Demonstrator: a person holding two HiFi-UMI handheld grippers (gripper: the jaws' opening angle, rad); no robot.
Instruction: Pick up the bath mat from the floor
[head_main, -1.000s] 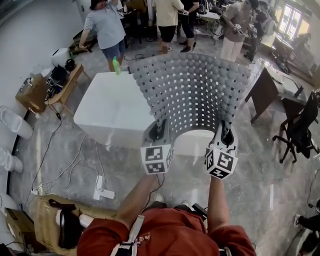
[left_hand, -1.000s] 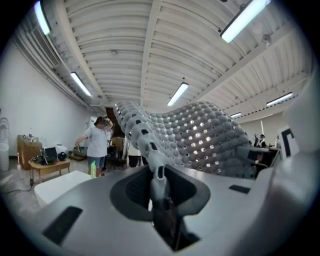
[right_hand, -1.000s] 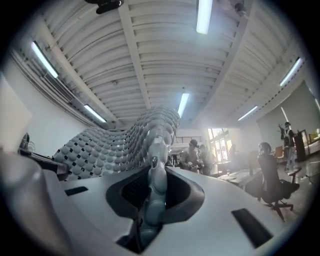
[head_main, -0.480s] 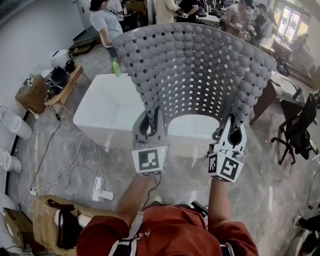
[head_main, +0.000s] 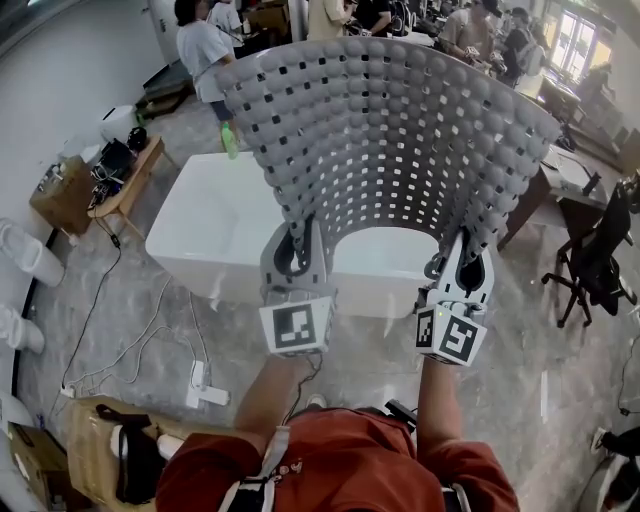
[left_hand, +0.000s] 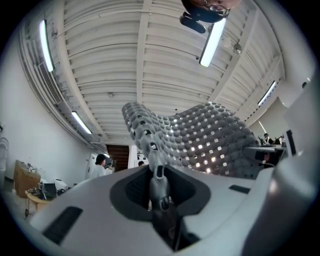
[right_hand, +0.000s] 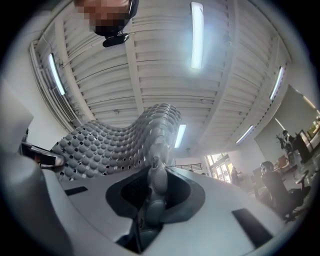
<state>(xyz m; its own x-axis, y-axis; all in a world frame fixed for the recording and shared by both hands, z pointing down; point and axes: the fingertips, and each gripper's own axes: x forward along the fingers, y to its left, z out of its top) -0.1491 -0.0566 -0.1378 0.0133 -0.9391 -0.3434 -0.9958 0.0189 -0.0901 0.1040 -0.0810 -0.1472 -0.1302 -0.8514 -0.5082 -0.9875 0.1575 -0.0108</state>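
- The left gripper (head_main: 296, 252) and right gripper (head_main: 462, 268) each have their jaws clamped on a bottom corner of the bath mat (head_main: 390, 130), probably to spread it wide.
- The mat rises above both grippers, bowed between them, off the floor (head_main: 150, 310).
- Beyond the mat is a white bathtub (head_main: 215, 225), with people (head_main: 205, 45) farther off.

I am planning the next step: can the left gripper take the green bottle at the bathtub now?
Probably not. The left gripper is shut on a corner of the bath mat, so its jaws are not free; the green bottle stands beyond, at the bathtub.
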